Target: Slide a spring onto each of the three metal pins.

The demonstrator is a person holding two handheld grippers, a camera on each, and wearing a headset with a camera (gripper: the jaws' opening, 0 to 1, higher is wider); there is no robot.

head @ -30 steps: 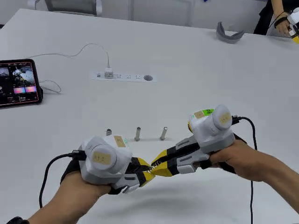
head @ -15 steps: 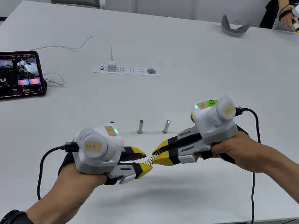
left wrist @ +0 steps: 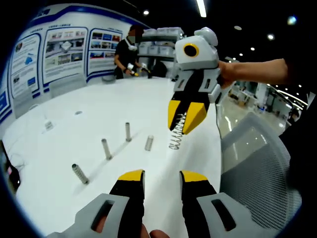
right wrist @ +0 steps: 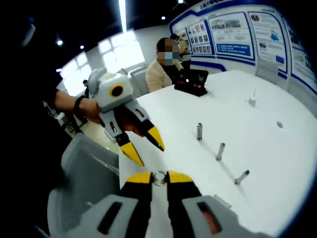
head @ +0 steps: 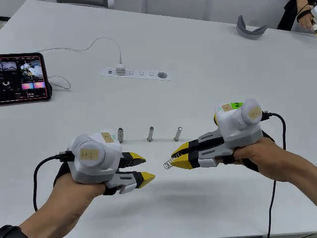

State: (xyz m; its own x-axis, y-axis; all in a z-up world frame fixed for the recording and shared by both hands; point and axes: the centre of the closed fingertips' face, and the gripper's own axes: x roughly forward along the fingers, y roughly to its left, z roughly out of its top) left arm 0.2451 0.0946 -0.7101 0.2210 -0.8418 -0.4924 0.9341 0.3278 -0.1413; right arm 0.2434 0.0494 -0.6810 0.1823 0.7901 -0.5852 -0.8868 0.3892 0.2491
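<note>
Because the small silver coil spring (head: 168, 163) is thin wire, very light and easily bent, it should need only a gentle pinch, and it is likely to squirm or shoot away if squeezed hard. It is pinched by one end between the yellow tips of the right gripper (head: 177, 155), whose jaws are closed on it, with most of the coil poking free beyond the tips. It hangs in the air above the white table (head: 223, 64), nearer the person than the short upright metal middle pin (head: 150, 134) and a little to that pin's right. The left gripper (head: 143, 168) hovers on the near side of the middle pin, slightly to its left, with jaws parted, holding nothing and apart from the spring. Left of the middle pin, the short metal left-hand pin (head: 120, 135) looks to carry a coil already. The middle pin and the plain metal right-hand pin (head: 178, 134) on its other side appear bare. A hold near one end seems right, since it leaves the open far end free to meet a pin top, whereas a grip across the middle would likely flatten the coils and block the bore.
</note>
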